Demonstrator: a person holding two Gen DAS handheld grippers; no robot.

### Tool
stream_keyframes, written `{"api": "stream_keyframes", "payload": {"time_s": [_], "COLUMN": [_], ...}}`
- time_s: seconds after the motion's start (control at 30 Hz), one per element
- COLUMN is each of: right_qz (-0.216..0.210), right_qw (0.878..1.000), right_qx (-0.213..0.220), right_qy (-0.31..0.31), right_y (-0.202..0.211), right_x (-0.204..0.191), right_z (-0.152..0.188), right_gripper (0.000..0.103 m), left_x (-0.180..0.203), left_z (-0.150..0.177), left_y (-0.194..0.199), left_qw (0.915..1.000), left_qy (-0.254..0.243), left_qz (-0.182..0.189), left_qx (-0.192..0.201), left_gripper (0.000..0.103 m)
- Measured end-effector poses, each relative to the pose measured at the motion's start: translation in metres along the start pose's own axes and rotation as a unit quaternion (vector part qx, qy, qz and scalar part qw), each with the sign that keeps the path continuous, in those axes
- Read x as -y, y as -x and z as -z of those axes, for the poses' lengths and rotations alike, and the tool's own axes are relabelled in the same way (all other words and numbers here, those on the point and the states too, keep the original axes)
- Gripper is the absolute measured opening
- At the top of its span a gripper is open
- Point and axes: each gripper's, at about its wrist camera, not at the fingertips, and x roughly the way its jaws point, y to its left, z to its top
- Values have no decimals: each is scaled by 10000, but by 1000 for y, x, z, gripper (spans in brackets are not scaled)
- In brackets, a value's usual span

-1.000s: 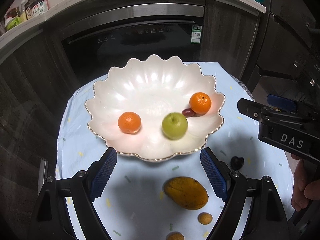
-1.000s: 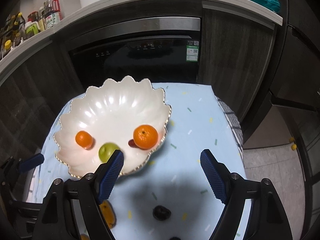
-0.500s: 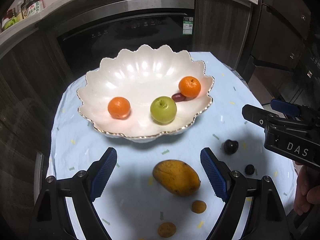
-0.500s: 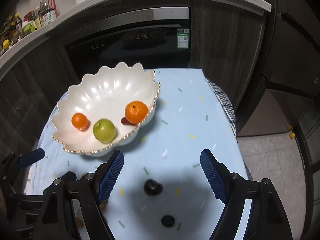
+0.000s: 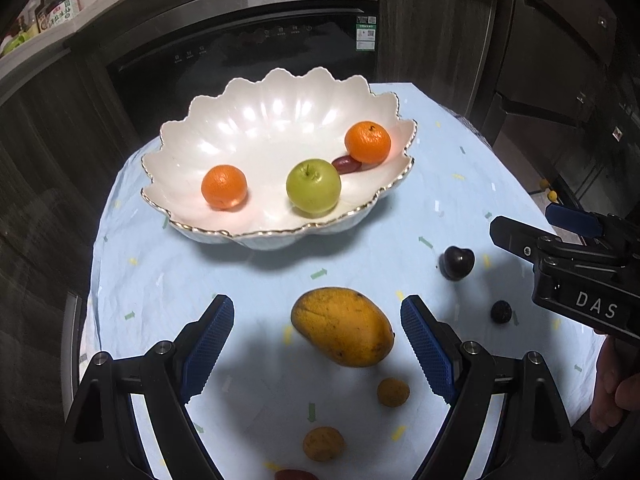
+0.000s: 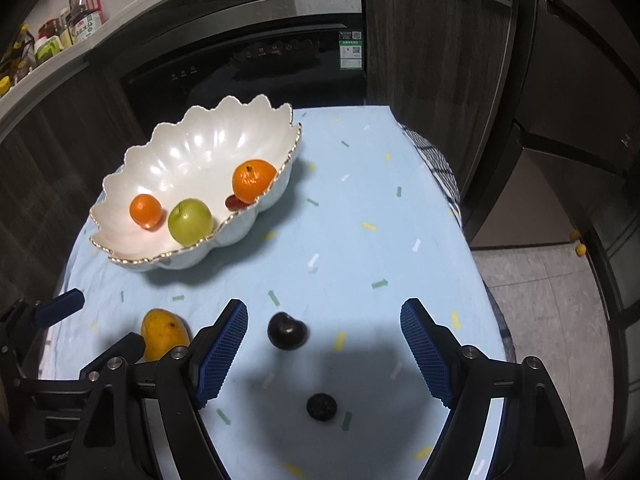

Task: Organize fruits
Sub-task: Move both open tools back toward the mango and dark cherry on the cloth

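We see left claw (image 5: 316, 344) open above mango (image 5: 342, 326), not touching | right claw (image 6: 324, 346) open, dark plum (image 6: 287, 330) between its fingers, untouched | bowl (image 5: 248, 120) at 12 o'clock on counter (image 6: 360, 220), holding two oranges and an apple

Your left gripper (image 5: 317, 342) is matte black, with silver screws at its pivots; its fingers (image 5: 208, 344) carry ribbed blue pads; your right gripper (image 6: 324, 346) is built the same (white "DAS" lettering marks its side); your hand (image 5: 614, 384) is bare.
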Motion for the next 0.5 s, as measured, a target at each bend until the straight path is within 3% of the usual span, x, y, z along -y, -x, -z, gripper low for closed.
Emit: {"api": "stream_keyframes", "payload": {"time_s": [0.5], "right_qz": [60], "right_qw": [9998], "right_qx": [-199], "right_qy": [36], "right_y": [-9], "right_x": [5], "right_z": [23], "right_gripper": [80], "left_x": [6], "left_z": [13], "left_y": [-12], "left_qw": [9999], "left_qy": [-14], "left_qz": [16], "left_qx": [-161], "left_gripper": [86]}}
